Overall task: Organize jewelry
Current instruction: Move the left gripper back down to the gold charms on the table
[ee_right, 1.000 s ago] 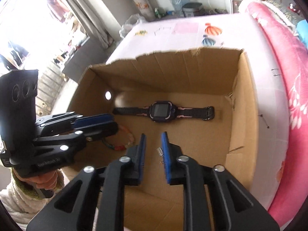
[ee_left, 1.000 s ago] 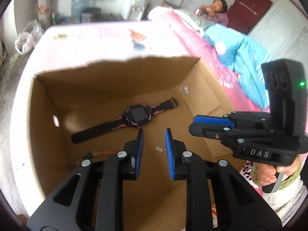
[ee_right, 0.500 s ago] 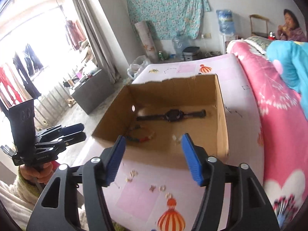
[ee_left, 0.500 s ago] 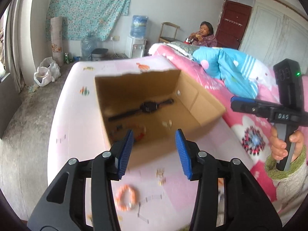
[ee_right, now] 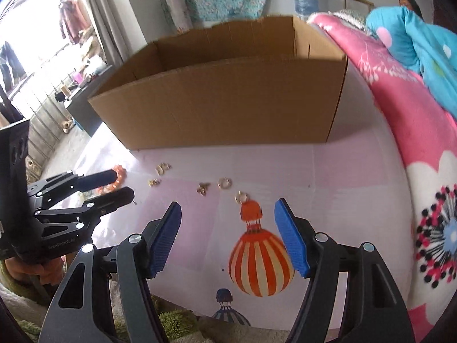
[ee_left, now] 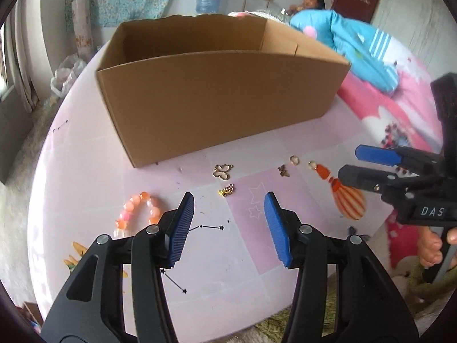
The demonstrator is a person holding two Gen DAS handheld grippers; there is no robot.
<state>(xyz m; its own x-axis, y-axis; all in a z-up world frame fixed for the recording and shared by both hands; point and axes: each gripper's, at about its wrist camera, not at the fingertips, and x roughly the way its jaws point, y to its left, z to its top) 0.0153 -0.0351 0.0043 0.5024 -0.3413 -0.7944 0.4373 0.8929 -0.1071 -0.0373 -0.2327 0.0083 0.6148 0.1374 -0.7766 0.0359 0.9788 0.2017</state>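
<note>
A cardboard box (ee_left: 222, 97) (ee_right: 222, 100) stands on the pink sheet, and its front wall hides what is inside. In front of it lie an orange bead bracelet (ee_left: 137, 214), a gold butterfly charm (ee_left: 222, 170), a small gold piece (ee_left: 227, 191), a smaller charm (ee_left: 283, 170) and two rings (ee_left: 294, 160). My left gripper (ee_left: 229, 200) hovers above the small gold piece, its jaws opening with nothing between them. My right gripper (ee_right: 228, 208) is open over the sheet just short of a gold ring (ee_right: 241, 197). The left gripper (ee_right: 125, 184) partly covers the bracelet (ee_right: 120, 171).
The pink sheet (ee_right: 342, 177) carries a printed striped balloon (ee_right: 261, 260). A pink flowered blanket (ee_right: 400, 114) and a blue quilt (ee_left: 357, 45) lie to the right. A person (ee_left: 311, 0) sits far behind. Green shag fabric (ee_right: 177, 320) borders the near edge.
Both grippers came back out of the box and sank toward the sheet in front of it. Their jaws spread wider. The watch inside the box is no longer visible.
</note>
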